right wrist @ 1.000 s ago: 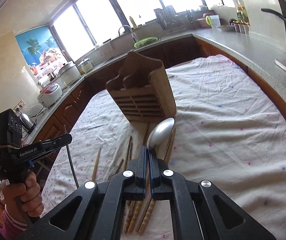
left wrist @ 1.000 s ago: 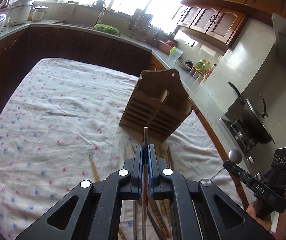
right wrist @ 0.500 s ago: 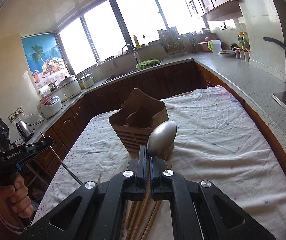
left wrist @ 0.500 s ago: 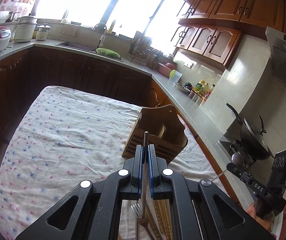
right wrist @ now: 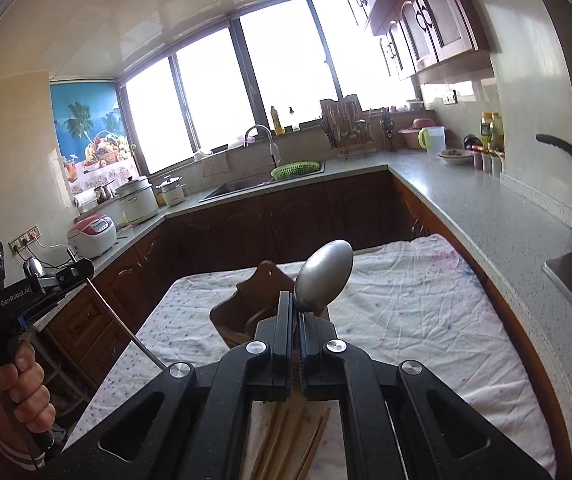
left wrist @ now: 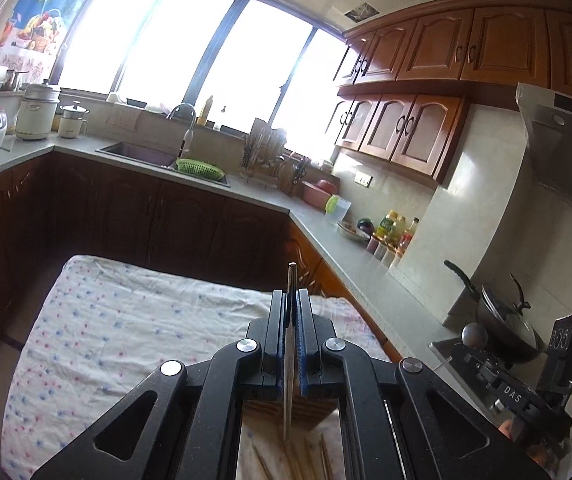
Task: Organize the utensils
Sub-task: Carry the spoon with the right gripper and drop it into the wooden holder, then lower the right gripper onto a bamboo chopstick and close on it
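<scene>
Left gripper point(left wrist: 291, 300): jaws closed on a thin metal utensil handle point(left wrist: 291, 280), which runs lengthwise through the narrow slot between the pads; its squared tip projects a little past the fingertips, and the rest of the shaft continues back under the gripper body. Which utensil it belongs to cannot be told from the left wrist view. Below the gripper body, the top of the wooden utensil holder point(left wrist: 270, 410) is partly visible, with loose chopsticks point(left wrist: 322, 456) lying on the flowered cloth point(left wrist: 126, 332) near it. Right gripper point(right wrist: 296, 304): jaws closed on the neck of a metal spoon point(right wrist: 324, 276); the bowl stands clear beyond the fingertips, tilted up and to the right, back of bowl facing the camera. In the right wrist view the holder point(right wrist: 246, 304) sits on the cloth directly ahead of and below the fingertips, partly hidden by them; wooden chopsticks point(right wrist: 286, 436) lie under the gripper body. The left-hand unit point(right wrist: 26, 288) appears at the frame's left edge, gripped by the person's hand point(right wrist: 26, 396), with the thin shaft slanting down from it.
</scene>
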The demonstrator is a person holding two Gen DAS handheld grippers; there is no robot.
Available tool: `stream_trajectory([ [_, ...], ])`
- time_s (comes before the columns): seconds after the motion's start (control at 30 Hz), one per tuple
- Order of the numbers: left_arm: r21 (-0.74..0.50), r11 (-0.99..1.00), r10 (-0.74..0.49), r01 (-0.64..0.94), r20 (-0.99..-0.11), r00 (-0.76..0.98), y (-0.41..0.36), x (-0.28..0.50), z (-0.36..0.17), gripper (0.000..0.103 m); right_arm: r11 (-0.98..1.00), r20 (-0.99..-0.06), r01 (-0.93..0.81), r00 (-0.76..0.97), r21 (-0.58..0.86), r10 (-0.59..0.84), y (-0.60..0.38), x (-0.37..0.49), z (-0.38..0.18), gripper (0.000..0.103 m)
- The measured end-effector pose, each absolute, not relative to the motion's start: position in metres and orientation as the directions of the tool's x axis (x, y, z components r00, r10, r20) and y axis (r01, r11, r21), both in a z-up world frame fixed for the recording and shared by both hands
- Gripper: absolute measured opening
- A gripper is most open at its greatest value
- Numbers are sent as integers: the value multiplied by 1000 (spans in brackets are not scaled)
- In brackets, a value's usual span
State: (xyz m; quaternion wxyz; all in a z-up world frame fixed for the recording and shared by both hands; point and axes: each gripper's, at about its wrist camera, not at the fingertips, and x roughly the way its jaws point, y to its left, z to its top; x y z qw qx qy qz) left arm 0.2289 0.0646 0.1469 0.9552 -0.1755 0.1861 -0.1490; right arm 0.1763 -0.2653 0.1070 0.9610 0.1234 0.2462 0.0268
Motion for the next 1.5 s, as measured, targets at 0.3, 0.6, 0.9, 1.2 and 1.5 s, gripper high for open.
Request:
stream_trajectory([
  [0.3,-392,906,-266,158,-236,935,52,297,117,3,989,-425,2,903,150,63,-260,229,120,2],
  [0.6,-339,929,-265,148,-331,906,6,353,39,3,993,-512,-11,856,121,72,-253,272,62,2],
  [0.9,-342,928,-287,147,-405,868,-8,391,2,6,989,-611,-19,785,143,103,-251,290,16,3],
  [1.2,-349,926,-290,145,-412,864,8,392,27,7,984,-619,-12,776,179,122,-255,291,13,2],
  [1.5,-373,920,-276,120,-400,874,32,349,41,70,967,-582,34,803,253,124,-273,276,28,49],
])
